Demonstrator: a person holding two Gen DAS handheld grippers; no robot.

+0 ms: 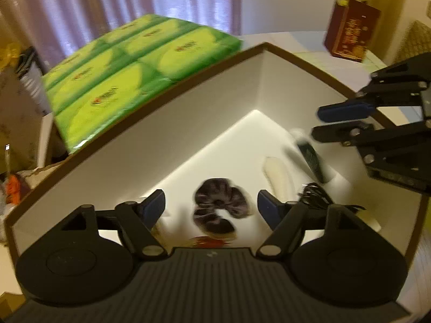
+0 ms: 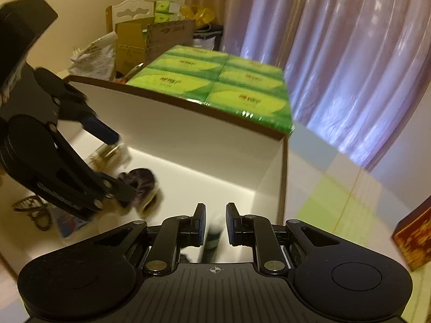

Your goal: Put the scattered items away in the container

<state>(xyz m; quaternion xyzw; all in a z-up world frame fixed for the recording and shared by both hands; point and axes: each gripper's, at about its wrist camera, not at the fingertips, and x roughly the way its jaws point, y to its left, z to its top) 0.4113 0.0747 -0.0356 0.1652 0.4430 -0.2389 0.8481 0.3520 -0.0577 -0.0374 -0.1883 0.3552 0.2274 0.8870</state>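
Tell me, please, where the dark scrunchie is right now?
The scrunchie lies on the floor of the white box, between the open left gripper's fingers in the left wrist view.

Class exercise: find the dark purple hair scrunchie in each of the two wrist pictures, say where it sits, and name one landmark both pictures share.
Left wrist view: the scrunchie lies on the white box floor, low centre, between the open jaws of the left gripper.
Right wrist view: the scrunchie sits left of centre on the box floor, partly behind the left gripper.
Shared landmark: the green tissue pack behind the box's far wall.
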